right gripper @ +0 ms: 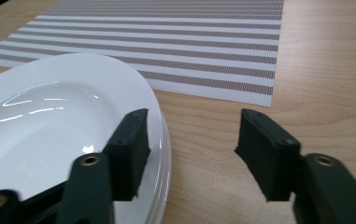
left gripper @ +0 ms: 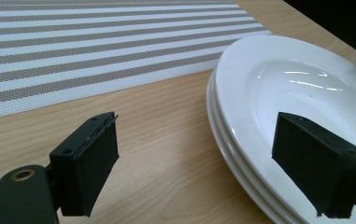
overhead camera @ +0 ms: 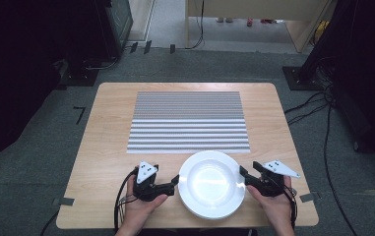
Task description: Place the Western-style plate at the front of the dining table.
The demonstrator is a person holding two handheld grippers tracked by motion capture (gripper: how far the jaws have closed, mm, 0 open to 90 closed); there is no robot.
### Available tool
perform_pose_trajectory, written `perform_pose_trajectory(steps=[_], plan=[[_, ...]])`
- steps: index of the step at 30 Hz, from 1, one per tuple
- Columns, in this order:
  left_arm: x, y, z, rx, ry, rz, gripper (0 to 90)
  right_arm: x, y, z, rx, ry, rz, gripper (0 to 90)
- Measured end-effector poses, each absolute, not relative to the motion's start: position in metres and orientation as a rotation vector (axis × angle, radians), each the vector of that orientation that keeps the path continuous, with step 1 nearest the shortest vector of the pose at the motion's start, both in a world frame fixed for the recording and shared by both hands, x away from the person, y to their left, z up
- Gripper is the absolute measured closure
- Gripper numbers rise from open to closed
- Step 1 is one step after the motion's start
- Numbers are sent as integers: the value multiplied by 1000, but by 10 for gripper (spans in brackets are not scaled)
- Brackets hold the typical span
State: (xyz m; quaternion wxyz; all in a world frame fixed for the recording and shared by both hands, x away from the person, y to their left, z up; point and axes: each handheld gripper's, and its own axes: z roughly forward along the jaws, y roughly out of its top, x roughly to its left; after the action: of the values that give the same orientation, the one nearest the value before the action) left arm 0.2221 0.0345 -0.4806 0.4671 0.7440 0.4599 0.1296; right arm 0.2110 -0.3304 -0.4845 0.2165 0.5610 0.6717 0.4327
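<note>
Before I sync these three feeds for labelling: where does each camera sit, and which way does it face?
High view: above the person's side, looking forward and down on the table; both hands, left gripper, right gripper.
Left gripper view: on that gripper, looking along its jaws straddling the plates' rim.
Right gripper view: on the right gripper, jaws astride the opposite rim.
All share the stacked plates and striped placemat.
</note>
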Motion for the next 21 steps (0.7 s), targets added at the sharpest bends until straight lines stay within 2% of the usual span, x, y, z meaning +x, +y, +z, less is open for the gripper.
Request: perform_pose_trajectory(steps=[4,8,13,16,21], plan=[[219,29,-481,1847,1097,302,158,210,-330,-485,1537,1865,1205,522],[217,26,-483,1857,1084,301,231,210,-330,-485,1535,1870,1211,554],[215,23,-485,1869,1073,288,299,211,-332,-487,1532,1900,1245,639],[214,21,-487,1876,1062,273,337,211,-332,-487,1522,1905,1253,654],[214,21,-489,1885,1048,251,423,211,-334,-489,1549,1891,1279,629]])
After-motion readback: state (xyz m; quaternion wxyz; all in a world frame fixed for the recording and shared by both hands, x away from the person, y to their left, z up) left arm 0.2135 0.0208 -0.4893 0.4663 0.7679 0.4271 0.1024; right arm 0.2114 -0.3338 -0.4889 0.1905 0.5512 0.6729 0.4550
